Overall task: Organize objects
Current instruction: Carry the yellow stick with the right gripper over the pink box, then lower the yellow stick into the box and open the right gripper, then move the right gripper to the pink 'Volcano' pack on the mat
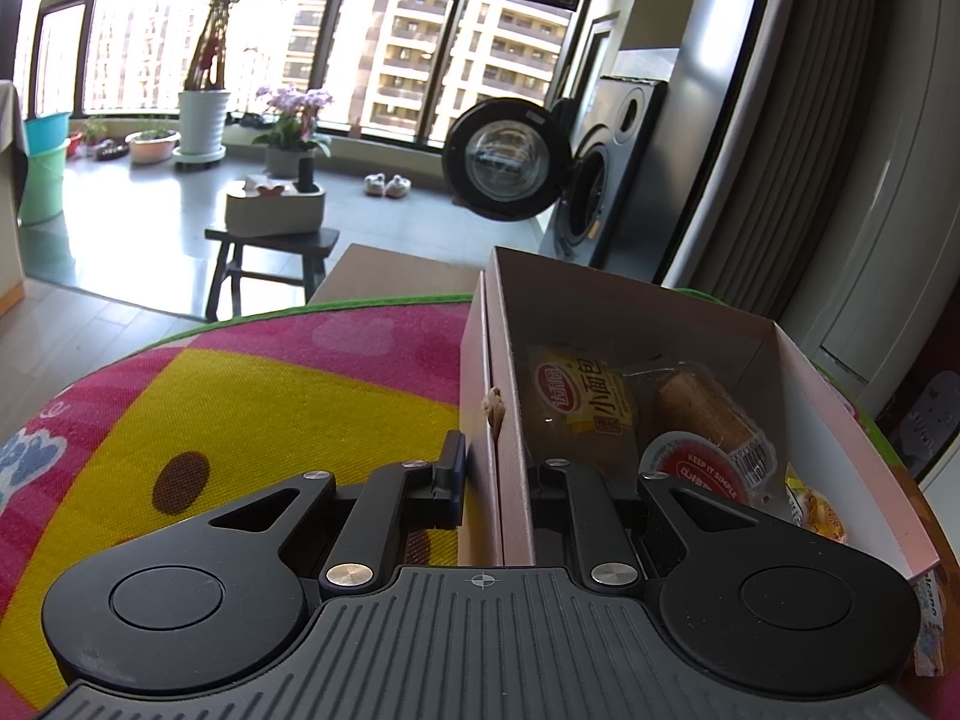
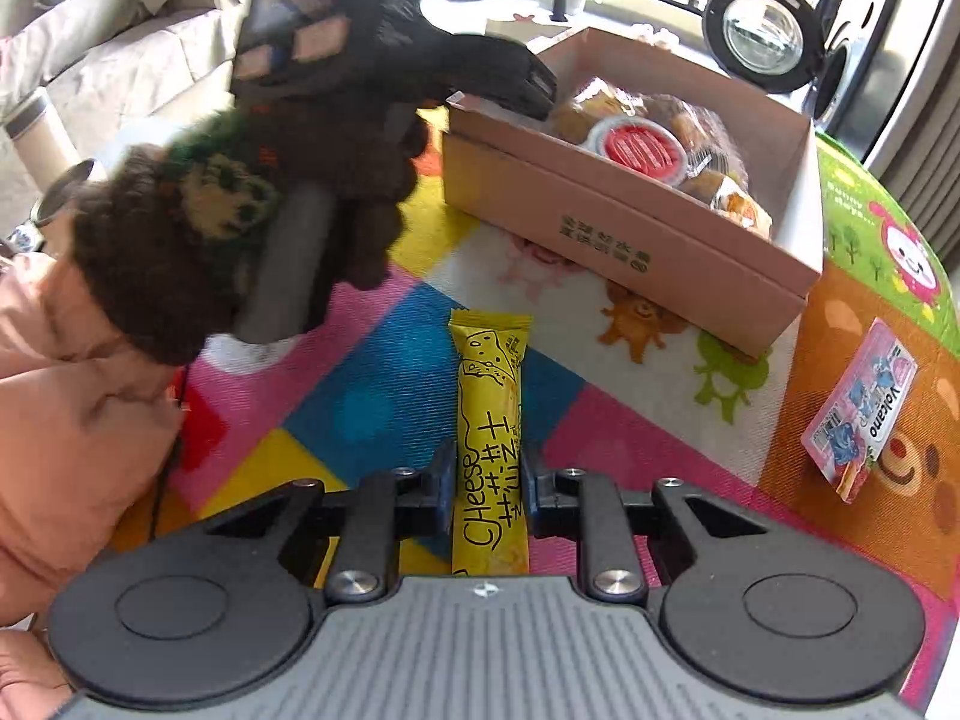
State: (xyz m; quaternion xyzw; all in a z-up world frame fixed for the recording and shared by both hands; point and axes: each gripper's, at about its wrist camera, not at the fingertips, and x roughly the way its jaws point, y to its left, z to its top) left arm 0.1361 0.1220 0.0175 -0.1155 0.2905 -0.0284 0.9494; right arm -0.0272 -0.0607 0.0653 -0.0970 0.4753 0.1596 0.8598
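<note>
Several wrapped snacks (image 1: 585, 402) fill box (image 2: 630, 240); left gripper (image 1: 498, 474) pinches its wall; right gripper (image 2: 485, 480) clamps cheese stick (image 2: 489, 420).

The cheese stick's (image 2: 492, 450) near end hides under the right claw's body; box (image 2: 630, 240) print is illegible.

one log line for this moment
left gripper: shut on box wall | right gripper: shut on cheese stick | pink packet: on mat

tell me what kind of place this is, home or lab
Most likely a home living area opening onto an enclosed balcony. A front-loading washing machine with its round door open, potted plants by tall windows and a colourful cartoon play mat under the pink cardboard snack box suggest that.
</note>
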